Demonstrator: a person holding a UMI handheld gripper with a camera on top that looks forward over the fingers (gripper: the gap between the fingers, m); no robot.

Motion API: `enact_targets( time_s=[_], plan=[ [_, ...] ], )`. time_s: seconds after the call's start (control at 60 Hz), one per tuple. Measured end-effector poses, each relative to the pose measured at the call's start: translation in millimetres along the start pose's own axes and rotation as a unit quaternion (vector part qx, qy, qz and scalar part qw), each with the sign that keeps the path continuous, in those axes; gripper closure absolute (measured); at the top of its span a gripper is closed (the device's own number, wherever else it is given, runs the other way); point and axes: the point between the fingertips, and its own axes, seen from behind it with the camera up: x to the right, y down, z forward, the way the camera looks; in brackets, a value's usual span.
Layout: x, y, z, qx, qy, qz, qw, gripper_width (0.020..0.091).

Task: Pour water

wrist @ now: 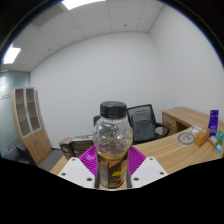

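Office with a wooden desk [185, 145]; gripper [112, 172] clamps a capped bottle [113, 143] (upright), so pouring hasn't begun.

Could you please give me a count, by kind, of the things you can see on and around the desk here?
Bottles: 1, the clear bottle with a black cap, held between the pads of the tool
Office chairs: 1, the black chair
Desks: 1, the wooden desk
Bookshelves: 1, the shelf unit
Total: 4
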Motion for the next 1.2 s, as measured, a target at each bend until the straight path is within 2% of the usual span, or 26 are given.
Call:
enact_targets(
  time_s=[0.167, 0.35, 0.367, 0.383, 0.45, 0.6, 0.633, 0.683, 0.733, 0.8, 0.967, 1.2],
  plan=[
    [50, 57, 5, -0.040, 0.038, -0.106, 0.993, 0.0753],
    [74, 118, 10, -0.074, 0.040, -0.111, 0.990, 0.0748],
    [77, 120, 8, -0.075, 0.041, -0.111, 0.990, 0.0742],
    [76, 117, 7, -0.061, 0.040, -0.112, 0.991, 0.0746],
    [77, 117, 5, -0.058, 0.040, -0.109, 0.991, 0.0743],
    [79, 119, 6, -0.068, 0.046, -0.106, 0.991, 0.0583],
    [82, 122, 5, -0.080, 0.053, -0.105, 0.990, 0.0479],
    [82, 125, 1, -0.096, 0.057, -0.101, 0.989, 0.0229],
    [82, 123, -6, -0.106, 0.060, -0.096, 0.988, 0.0277],
    [81, 117, -23, -0.116, 0.066, -0.094, 0.987, 0.0235],
    [58, 94, -93, -0.130, 0.079, -0.104, 0.983, 0.0242],
    [10, 76, -237, -0.158, 0.095, -0.114, 0.976, 0.0246]
  ],
)
